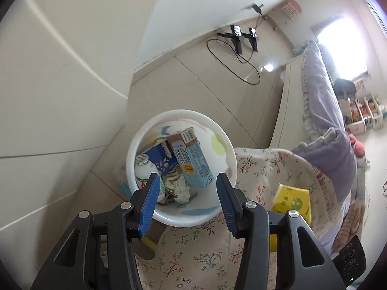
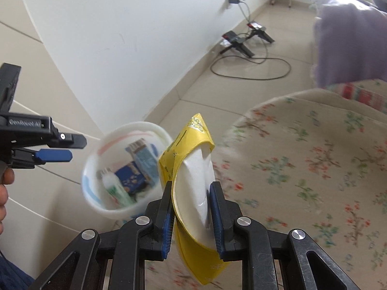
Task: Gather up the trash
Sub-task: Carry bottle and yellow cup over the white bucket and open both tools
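Bin (image 1: 225, 169) white, inner wall marked with pale blue, pink and yellow-green brush-like patches; light blue carton (image 1: 193, 162) inside it, brown top panel with black-and-white barcode, a yellow badge low on its face; dark blue box (image 1: 160, 159) beside it with pale oat-like specks; white bottle (image 1: 144, 171) with green and red label; crumpled paper (image 1: 177, 187) off-white with greenish print; yellow packet (image 2: 186, 145) with white inner face and small green print; cloth (image 2: 302, 169) cream with red-orange blossoms and green sprigs; blanket (image 1: 326, 111) lavender; floor (image 1: 193, 84) beige tile; left gripper (image 1: 188, 193) and right gripper (image 2: 191, 217) black with blue ribbed pads (image 1: 148, 203).
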Tool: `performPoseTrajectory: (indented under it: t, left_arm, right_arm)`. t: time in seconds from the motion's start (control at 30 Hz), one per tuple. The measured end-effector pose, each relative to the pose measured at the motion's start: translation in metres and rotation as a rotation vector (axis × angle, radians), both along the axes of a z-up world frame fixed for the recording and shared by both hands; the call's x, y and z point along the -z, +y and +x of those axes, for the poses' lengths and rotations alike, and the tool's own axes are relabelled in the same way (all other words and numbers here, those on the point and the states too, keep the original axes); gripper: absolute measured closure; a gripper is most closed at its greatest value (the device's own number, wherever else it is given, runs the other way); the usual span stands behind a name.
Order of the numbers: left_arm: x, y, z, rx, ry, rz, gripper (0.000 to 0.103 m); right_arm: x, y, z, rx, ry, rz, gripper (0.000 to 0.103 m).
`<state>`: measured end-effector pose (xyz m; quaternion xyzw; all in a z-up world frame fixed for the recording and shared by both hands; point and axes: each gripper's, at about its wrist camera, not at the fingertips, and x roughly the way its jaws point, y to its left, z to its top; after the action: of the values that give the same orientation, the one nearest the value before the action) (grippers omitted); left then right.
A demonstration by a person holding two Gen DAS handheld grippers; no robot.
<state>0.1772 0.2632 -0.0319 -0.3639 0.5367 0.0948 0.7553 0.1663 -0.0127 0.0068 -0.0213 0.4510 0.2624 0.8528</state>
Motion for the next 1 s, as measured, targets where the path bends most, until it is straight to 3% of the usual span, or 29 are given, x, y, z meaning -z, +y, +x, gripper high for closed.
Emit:
performPoseTrajectory:
  t: [0.3,0.53,0.73,0.87,1.0]
  left_arm:
    - [-0.019,0.020,-0.020,-0.057,-0.032,0.018,0.052]
    - [-0.023,0.012,-0.020,-0.015,-0.028,0.045,0.052]
    - [-0.034,-0.012,-0.018,0.076,-0.046,0.142,0.052]
    - [-0.038,-0.036,-0.025,0.151,-0.051,0.200,0.052]
    - [-0.051,-0.073,-0.050,0.217,-0.088,0.282,0.052]
  right_arm:
    - [0.013,0.098,0.012,-0.101,-0.010,0.106,0.072]
    - [0.044,0.145,0.024,-0.141,0.017,0.067,0.061]
    - [0.064,0.116,0.020,-0.080,0.072,0.018,0.060]
    - [0.046,0.080,0.000,-0.076,0.067,0.015,0.058]
    - [0.023,0.033,-0.030,-0.023,0.079,0.059,0.049]
